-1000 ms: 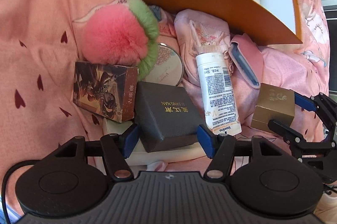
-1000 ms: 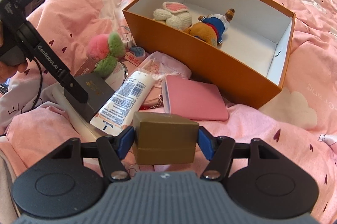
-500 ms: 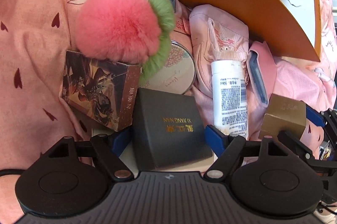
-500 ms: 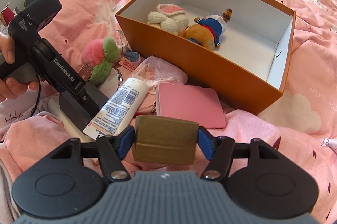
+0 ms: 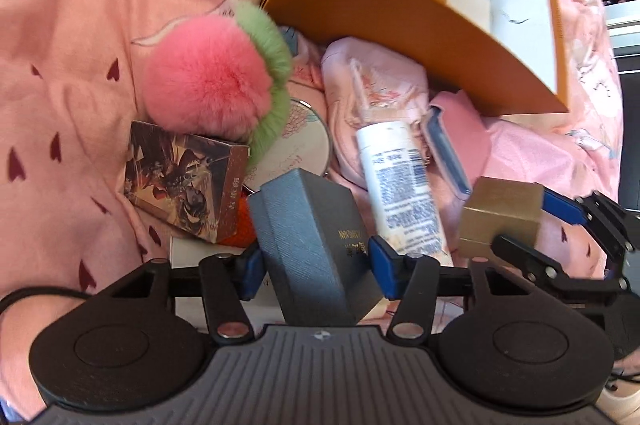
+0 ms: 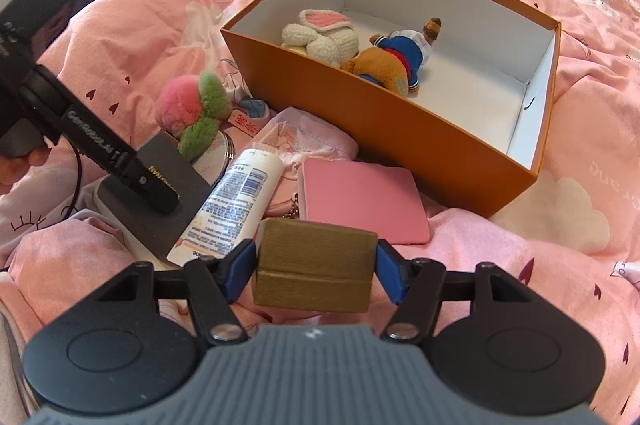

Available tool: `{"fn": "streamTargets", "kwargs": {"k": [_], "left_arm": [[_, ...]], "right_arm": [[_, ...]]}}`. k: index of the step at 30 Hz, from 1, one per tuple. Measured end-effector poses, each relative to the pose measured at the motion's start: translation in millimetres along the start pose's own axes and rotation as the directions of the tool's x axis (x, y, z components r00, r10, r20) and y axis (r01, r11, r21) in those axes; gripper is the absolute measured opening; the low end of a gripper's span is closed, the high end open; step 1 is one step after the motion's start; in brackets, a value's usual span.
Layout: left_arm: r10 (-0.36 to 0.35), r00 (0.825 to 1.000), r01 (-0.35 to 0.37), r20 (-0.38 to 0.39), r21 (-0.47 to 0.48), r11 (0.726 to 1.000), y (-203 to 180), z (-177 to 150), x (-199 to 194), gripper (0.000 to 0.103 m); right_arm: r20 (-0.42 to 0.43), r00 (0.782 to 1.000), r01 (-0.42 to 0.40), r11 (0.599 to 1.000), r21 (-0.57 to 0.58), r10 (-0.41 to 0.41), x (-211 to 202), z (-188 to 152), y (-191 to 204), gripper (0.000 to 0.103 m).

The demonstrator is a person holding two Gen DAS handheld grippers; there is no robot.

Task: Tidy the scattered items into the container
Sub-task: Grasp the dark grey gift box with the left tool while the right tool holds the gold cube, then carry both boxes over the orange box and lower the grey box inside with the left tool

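My left gripper (image 5: 314, 271) is shut on a dark grey box (image 5: 316, 245) with gold lettering and holds it tilted above a white flat box. It also shows in the right wrist view (image 6: 160, 193). My right gripper (image 6: 314, 271) is shut on a gold box (image 6: 314, 271), lifted off the bedding; it shows in the left wrist view (image 5: 500, 217). The orange container (image 6: 360, 113) stands beyond, holding a crochet bunny (image 6: 320, 39) and a bear toy (image 6: 394, 61).
On the pink bedding lie a white lotion tube (image 6: 230, 209), a pink wallet (image 6: 362, 201), a pink-green pompom (image 5: 212, 85), a picture card box (image 5: 184, 181), a round compact (image 5: 296, 145) and a pink pouch (image 5: 372, 81).
The left gripper has closed on the grey box and lifted it, tilting it up. The right gripper has raised the gold box slightly.
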State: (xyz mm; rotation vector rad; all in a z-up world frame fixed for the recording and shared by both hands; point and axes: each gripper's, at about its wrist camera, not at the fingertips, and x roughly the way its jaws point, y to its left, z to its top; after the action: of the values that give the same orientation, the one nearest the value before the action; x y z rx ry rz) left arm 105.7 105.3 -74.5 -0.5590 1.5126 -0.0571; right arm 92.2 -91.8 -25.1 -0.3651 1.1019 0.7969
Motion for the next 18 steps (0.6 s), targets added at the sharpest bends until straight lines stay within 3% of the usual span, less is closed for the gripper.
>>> {"fn": "streamTargets", "kwargs": {"k": [2,4,13,18], "left_arm": [[0.006,0.999,-0.007,0.043,0.025,1.000,-4,-5,-8,0.051],[0.015,0.996,-0.020,0.082,0.052,0.998,-5,-9,-15,0.038],[-0.040,0.973,0.012,0.227,0.126,0.992,-12,-20,-52,0.038],[-0.121,0.931,0.063,0.345,0.175,0.983,-28,-11,-81,0.038]], "right_arm": [[0.005,1.000,-0.002,1.000,-0.005,0.002,-2,1,2,0.066],[0.017,1.000,-0.006,1.000,-0.015,0.007,-6,2,4,0.066],[0.110,0.994,-0.002,1.000,-0.029,0.005,-34,12,6,0.066],[0.207,0.978,0.037,0.999,-0.015,-0.034,-51,25,-4,0.066]]}}
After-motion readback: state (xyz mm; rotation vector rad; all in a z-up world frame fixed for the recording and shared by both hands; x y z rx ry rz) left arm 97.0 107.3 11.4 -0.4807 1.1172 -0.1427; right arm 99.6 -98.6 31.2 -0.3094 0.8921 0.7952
